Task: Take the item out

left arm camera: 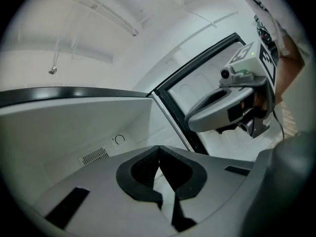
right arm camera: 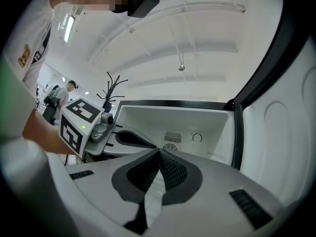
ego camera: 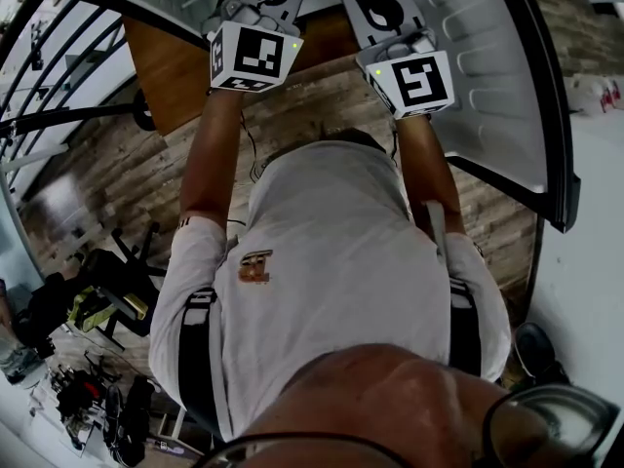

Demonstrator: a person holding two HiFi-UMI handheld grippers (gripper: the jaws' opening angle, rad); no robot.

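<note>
Grip had not yet been taken on anything: the left gripper (left arm camera: pixel 158 148) and the right gripper (right arm camera: pixel 159 150) each had their jaws pressed tip to tip with nothing between. They were probably kept closed while the person lined them up side by side at the mouth of the open compartment (right arm camera: pixel 148 117). Their pads (right arm camera: pixel 173 171) were dark, finely ribbed rubber set in smooth grey shells. The compartment was a boxy cavity of glossy white plastic, with a slotted vent (right arm camera: pixel 172 136) on its back wall and a black gasket (right arm camera: pixel 239 132) round its rim. Its door (right arm camera: pixel 281 132) stood swung aside, the liner moulded in rounded panels. No item showed in any view; it may have lain lower inside.
</note>
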